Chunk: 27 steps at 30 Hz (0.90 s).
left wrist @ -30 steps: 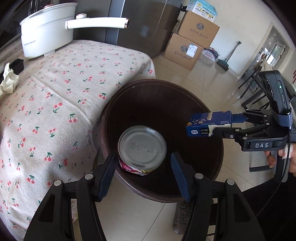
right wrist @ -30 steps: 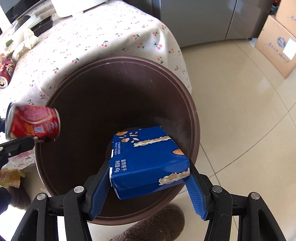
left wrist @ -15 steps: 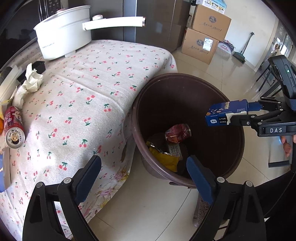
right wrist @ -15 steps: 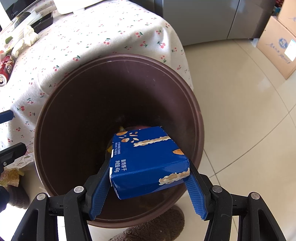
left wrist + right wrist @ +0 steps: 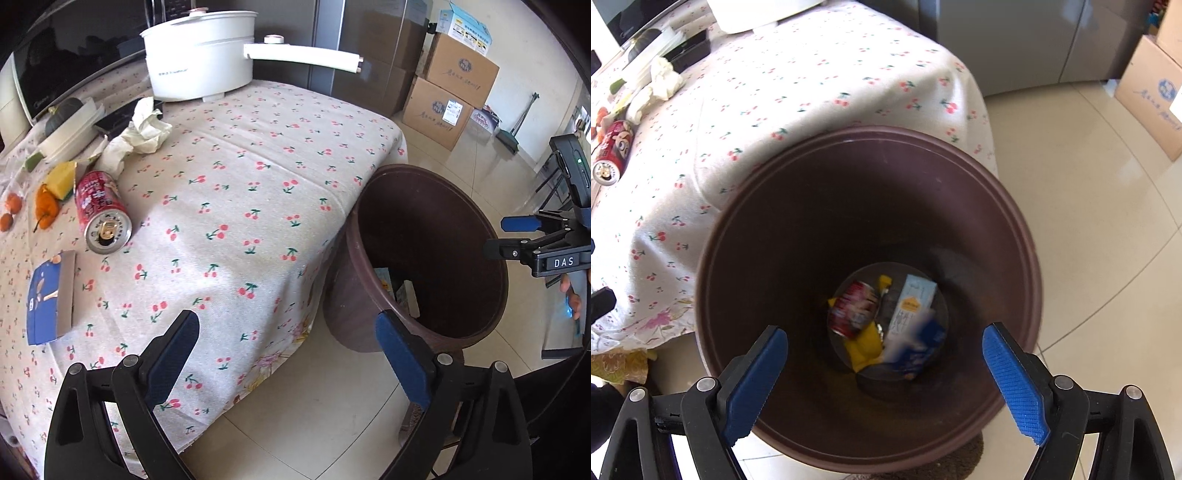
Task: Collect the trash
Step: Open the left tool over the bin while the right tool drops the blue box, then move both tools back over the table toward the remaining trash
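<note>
Both loads have gone since the earlier frames: the red can that sat between the left gripper's (image 5: 286, 363) pads and the blue box clamped in the right gripper (image 5: 886, 380) now lie at the bottom of the brown bin (image 5: 1015, 236), and both sets of jaws have just been opening, with nothing between them. The dropped can (image 5: 854, 309) rests on its side, tilted, its long axis running up and to the right in the right wrist view; the blue box (image 5: 918, 349) is blurred, so its lie cannot be read. The right gripper hangs wide over the bin's mouth, likely because it let go there. The left gripper, equally wide, looks back over the cherry-print tablecloth (image 5: 258, 206), where a second red can (image 5: 100, 211) lies on its side, open end toward the camera, beside a flat blue carton (image 5: 50, 295) and crumpled tissue (image 5: 142, 129), probably the next trash to collect.
</note>
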Each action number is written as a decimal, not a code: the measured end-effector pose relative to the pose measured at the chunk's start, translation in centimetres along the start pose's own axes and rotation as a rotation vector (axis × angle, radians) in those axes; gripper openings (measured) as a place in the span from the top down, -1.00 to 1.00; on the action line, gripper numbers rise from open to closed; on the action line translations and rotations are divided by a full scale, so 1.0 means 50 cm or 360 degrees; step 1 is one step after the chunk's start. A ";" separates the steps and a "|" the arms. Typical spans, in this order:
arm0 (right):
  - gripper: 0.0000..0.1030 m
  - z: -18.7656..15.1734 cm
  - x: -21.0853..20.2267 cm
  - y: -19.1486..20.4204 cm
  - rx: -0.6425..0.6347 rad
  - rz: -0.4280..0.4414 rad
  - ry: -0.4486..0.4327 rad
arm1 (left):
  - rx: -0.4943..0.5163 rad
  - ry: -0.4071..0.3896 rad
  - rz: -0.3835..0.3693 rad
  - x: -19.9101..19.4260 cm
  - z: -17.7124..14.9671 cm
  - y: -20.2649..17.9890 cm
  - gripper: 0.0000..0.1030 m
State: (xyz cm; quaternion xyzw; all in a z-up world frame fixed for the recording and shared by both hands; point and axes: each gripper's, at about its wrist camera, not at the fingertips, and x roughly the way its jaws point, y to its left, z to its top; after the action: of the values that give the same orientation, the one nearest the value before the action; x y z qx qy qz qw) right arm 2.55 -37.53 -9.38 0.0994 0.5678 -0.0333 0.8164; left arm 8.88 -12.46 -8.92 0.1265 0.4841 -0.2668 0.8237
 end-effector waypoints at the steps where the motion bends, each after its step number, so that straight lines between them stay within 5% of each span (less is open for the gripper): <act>1: -0.75 0.004 0.000 0.008 -0.0014 0.0002 -0.0002 | -0.0013 -0.0002 0.0009 -0.005 -0.003 0.010 -0.90; 27: -0.81 0.110 0.019 0.235 -0.0283 0.0046 -0.0010 | -0.0472 -0.0004 0.0229 -0.090 -0.050 0.347 -0.90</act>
State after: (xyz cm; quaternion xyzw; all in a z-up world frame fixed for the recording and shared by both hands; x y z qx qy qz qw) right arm 9.90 -27.08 -6.96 0.0348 0.5644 0.0287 0.8242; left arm 15.03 4.45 -7.16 0.0377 0.5068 -0.1329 0.8509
